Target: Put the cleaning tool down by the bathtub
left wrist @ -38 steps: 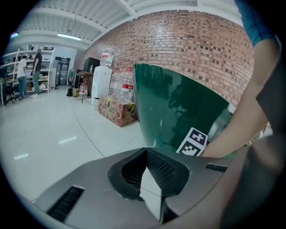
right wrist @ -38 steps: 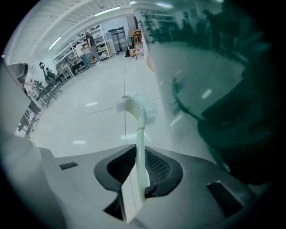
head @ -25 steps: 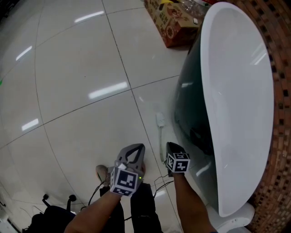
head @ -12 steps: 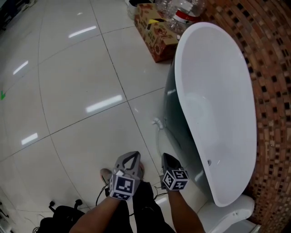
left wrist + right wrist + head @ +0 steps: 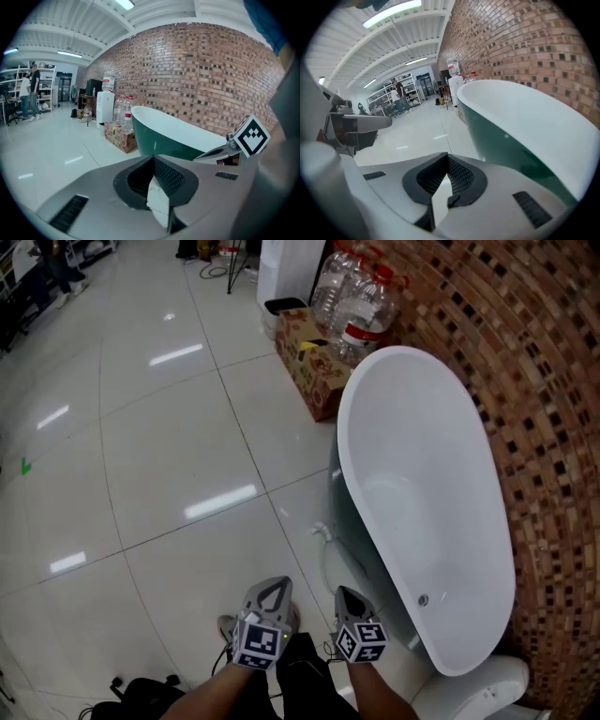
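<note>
tile floor (image 5: 169, 446): cleaning tool (image 5: 322, 532) lying beside bathtub (image 5: 422, 502)

Workshop hall, shelving (image 5: 10, 89), freestanding bathtub (image 5: 422, 474), brick wall (image 5: 530, 381)

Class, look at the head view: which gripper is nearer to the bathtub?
Right. The right gripper sits close beside the bathtub's outer wall; the left gripper is beyond it, farther out over the floor.
</note>
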The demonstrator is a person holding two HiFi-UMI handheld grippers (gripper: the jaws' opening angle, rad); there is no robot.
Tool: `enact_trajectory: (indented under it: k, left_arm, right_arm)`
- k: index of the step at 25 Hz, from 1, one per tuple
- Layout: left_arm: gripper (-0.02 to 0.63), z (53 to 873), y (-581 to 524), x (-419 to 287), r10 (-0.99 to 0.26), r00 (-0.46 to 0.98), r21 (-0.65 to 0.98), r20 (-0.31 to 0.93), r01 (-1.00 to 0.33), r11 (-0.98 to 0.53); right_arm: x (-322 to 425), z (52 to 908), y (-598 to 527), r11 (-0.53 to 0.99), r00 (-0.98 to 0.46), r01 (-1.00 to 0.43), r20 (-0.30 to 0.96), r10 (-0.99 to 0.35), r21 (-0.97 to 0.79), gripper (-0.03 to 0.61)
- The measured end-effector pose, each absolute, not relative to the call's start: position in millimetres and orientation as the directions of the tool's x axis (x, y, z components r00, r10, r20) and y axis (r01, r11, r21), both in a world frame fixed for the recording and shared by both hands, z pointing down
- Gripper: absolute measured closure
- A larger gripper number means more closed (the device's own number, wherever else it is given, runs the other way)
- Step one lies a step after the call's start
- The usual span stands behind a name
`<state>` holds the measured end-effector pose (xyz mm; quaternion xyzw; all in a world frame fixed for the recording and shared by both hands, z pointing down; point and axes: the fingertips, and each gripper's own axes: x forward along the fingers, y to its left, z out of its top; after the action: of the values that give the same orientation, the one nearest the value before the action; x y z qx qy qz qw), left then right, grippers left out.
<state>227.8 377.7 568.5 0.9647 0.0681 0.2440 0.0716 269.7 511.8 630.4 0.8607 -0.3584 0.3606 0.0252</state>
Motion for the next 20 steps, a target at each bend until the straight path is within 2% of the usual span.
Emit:
enact_trajectory:
  k: [10, 14, 20]
  left_arm:
    - [0.615, 413.2, 340.7, 163.4, 0.082, 0.897, 0.123, 0.433, 0.032, -0.992]
    - [0.615, 347.2, 323.1, 142.0, 0.040, 0.920, 0.099, 0.390, 0.001, -0.995]
    - [0.615, 269.2, 325.5, 112.7, 0.043, 0.950, 0.083, 0.310, 0.018, -0.996]
  right_arm:
    - [254.6, 418.2, 492.9, -0.697, 0.580, -0.709, 0.472, -0.664, -0.108, 0.565]
    - [234.3, 339.3, 485.4, -0.687, 0.612, -0.719, 0.372, -0.698, -0.106, 0.565]
    - [200.9, 248.3, 491.9, -0.711, 0.673, -0.692, 0.242, -0.699, -0.128, 0.565]
